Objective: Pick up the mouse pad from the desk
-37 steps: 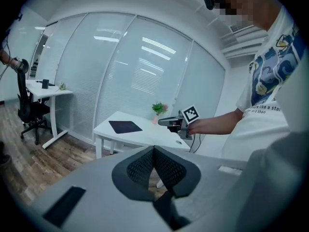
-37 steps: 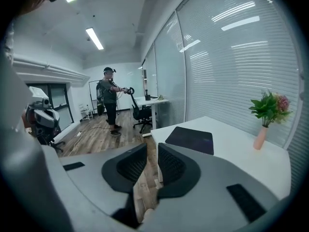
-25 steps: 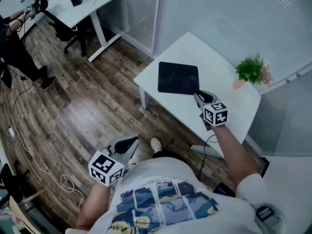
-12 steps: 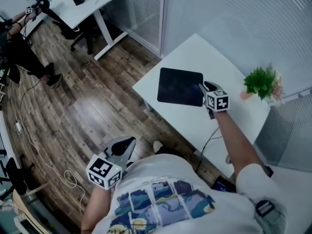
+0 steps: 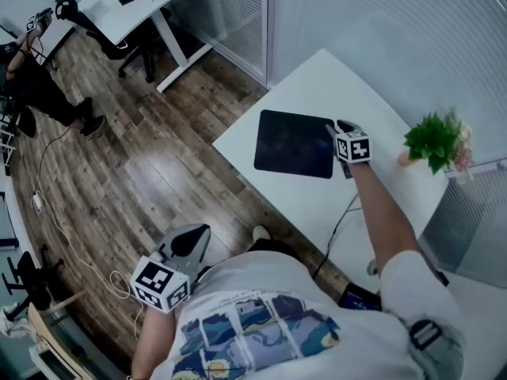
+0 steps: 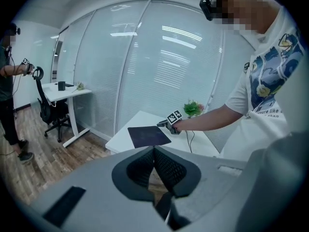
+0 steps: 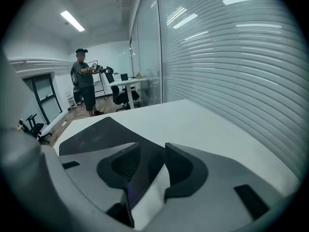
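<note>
Though near mouse pad (image 5: 295, 143), plant (image 5: 434, 139) apart

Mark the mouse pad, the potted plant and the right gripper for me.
mouse pad (image 5: 295, 143), head view, middle of its dark top.
potted plant (image 5: 432, 141), head view, on the green leaves.
right gripper (image 7: 148, 151), right gripper view, midway between its opening fingers, the mouse pad's edge between them.

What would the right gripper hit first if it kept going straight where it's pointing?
Most likely the mouse pad: its corner lies between the opening jaws of the right gripper, flat on the desk.
</note>
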The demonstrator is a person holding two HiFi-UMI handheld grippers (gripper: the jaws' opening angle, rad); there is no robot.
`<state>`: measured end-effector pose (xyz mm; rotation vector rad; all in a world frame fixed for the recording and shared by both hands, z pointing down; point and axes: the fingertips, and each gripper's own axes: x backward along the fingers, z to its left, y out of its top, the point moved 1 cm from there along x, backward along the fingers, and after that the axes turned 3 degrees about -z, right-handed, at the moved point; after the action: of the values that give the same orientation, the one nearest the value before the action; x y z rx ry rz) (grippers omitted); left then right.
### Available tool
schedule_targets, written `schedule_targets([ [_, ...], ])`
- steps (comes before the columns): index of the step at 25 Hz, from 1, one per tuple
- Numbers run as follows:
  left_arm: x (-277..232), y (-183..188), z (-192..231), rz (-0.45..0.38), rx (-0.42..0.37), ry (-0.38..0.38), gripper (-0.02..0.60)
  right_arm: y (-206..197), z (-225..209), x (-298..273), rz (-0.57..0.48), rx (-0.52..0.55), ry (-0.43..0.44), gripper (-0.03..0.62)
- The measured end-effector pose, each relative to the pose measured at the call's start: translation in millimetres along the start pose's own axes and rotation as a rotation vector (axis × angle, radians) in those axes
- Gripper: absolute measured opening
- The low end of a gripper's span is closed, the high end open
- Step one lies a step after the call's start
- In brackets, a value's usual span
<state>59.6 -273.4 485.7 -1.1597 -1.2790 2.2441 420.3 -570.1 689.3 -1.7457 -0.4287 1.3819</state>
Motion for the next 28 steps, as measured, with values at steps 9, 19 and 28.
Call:
schedule_targets([
  [9,-9,5,14,0.021,0.005,0.028,0.003,-11,-11,-35,0.054,-0.023,0.011,0.175],
  [19,-19,11,19,0.026,0.016,0.012,0.003,-12,-7,-41,0.1,-0.012,0.032,0.144],
  [28,-14,8,24,0.011,0.023,0.007,0.003,-14,3,-41,0.108,0.022,0.007,0.052],
])
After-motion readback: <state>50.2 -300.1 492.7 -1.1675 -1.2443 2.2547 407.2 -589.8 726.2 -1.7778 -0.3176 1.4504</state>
